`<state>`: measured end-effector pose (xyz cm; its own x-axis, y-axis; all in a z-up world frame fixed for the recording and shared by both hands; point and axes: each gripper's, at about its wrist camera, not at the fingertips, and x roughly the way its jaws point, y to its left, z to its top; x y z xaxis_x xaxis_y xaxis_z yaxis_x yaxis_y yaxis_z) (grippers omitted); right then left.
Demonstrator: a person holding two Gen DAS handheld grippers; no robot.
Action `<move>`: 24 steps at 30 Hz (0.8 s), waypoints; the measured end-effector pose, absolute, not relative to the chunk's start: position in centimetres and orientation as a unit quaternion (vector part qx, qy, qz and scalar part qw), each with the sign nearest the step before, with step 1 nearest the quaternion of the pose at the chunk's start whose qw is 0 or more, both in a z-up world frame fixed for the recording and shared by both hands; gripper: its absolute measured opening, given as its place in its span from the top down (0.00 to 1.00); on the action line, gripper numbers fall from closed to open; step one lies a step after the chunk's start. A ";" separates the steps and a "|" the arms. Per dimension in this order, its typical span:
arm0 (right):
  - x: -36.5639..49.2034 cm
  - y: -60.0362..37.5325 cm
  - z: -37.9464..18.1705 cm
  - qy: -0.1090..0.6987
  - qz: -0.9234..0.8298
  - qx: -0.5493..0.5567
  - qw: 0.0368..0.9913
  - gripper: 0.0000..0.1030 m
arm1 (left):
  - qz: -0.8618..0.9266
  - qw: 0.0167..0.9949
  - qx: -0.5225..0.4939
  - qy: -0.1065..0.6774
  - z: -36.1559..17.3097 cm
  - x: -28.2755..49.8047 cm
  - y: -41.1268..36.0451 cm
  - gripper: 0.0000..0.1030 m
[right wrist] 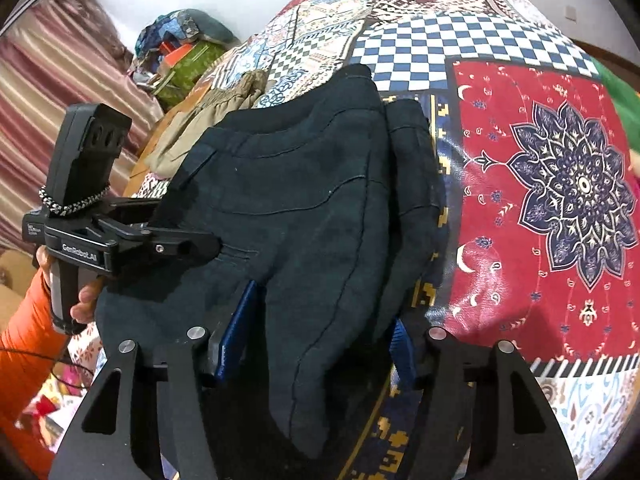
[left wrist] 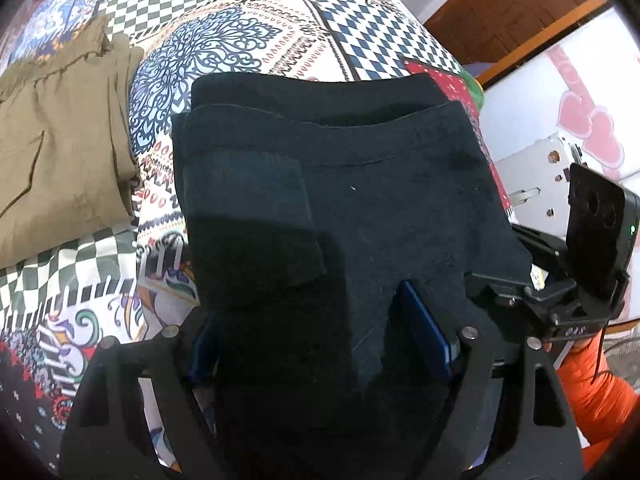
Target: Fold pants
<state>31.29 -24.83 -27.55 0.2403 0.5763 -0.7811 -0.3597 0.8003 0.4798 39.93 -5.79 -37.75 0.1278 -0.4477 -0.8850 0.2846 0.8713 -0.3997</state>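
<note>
Pants lie folded on our bed

Pants [left wrist: 360,208], dark and folded, sit on the patchwork bedspread [left wrist: 248,40]. We hold both grippers on their near edge. Left gripper [left wrist: 316,344] and right gripper [right wrist: 320,344] each have cloth bunched between spread blue fingers. Farther off lie tan pants [left wrist: 60,152].

Bright, even daylight; strongest at two o'clock off the white wall [left wrist: 532,92]. Heavy fisheye bowing and black vignette at all corners. Soft shadow at six o'clock across the dark pants [left wrist: 360,200], detail lost. Slight overall softness.
</note>
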 end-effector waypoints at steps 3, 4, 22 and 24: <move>31.0 -24.7 -27.0 0.525 0.294 0.099 0.793 0.53 | -0.231 0.749 -0.081 0.615 -37.6 40.3 -5.6 0.21; 30.8 -24.5 -26.6 0.517 0.295 0.091 0.798 0.55 | -0.225 0.753 -0.079 0.614 -37.4 40.3 -5.7 0.22; 28.2 -23.4 -19.1 0.446 0.303 0.065 0.840 0.77 | -0.205 0.823 -0.014 0.529 -29.3 34.9 -5.9 0.69; 27.8 -22.9 -18.0 0.436 0.305 0.059 0.845 0.77 | -0.203 0.832 -0.018 0.516 -28.1 34.2 -5.1 0.69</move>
